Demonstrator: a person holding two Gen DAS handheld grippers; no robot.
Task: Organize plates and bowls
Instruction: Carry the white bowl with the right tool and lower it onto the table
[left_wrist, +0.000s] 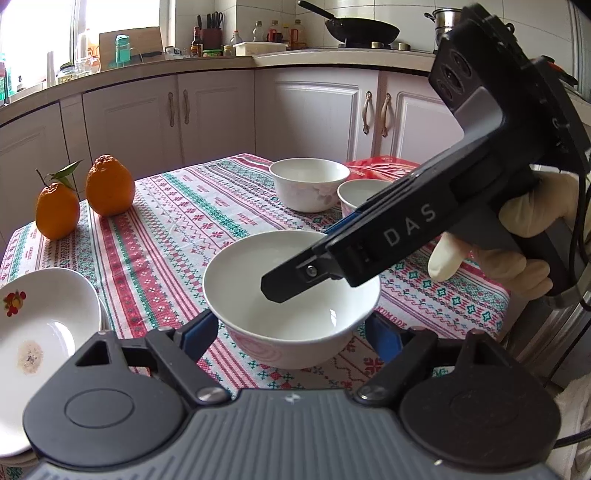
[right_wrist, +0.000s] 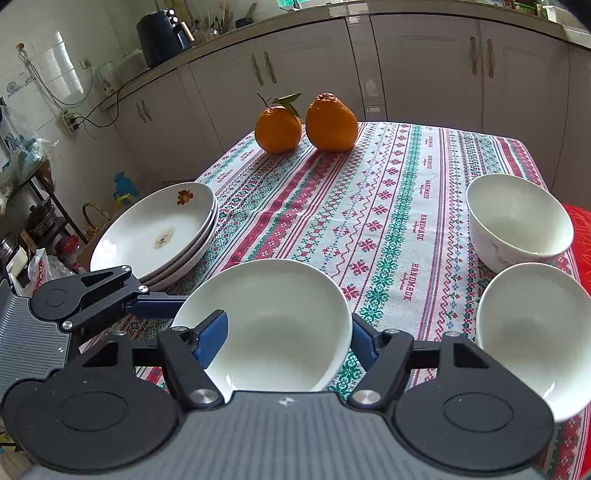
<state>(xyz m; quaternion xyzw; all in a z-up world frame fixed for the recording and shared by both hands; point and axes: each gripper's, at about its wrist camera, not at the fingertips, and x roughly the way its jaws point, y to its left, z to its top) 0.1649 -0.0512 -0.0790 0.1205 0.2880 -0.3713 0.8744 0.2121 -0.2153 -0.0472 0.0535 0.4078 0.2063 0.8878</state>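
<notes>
A white bowl (left_wrist: 243, 284) with a pink pattern sits low over the striped tablecloth (left_wrist: 177, 214), near its front. My left gripper (left_wrist: 291, 328) is shut on it, a blue pad against each side wall. My right gripper (left_wrist: 301, 260), held in a gloved hand (left_wrist: 535, 218), reaches in from the right. In the right wrist view the right gripper (right_wrist: 286, 339) straddles the same bowl (right_wrist: 280, 295): its left pad (right_wrist: 210, 339) is inside, its right pad (right_wrist: 364, 343) is outside the rim, and neither presses the wall. A finger (right_wrist: 155, 306) of the left gripper touches the bowl's left side.
Two more white bowls (right_wrist: 517, 218) (right_wrist: 528, 317) stand at the right, next to a red packet (right_wrist: 580, 236). A stack of shallow plates (right_wrist: 159, 229) lies at the table's left edge. Two oranges (right_wrist: 328, 122) (right_wrist: 277, 129) rest at the far edge, with kitchen cabinets (right_wrist: 303, 59) behind.
</notes>
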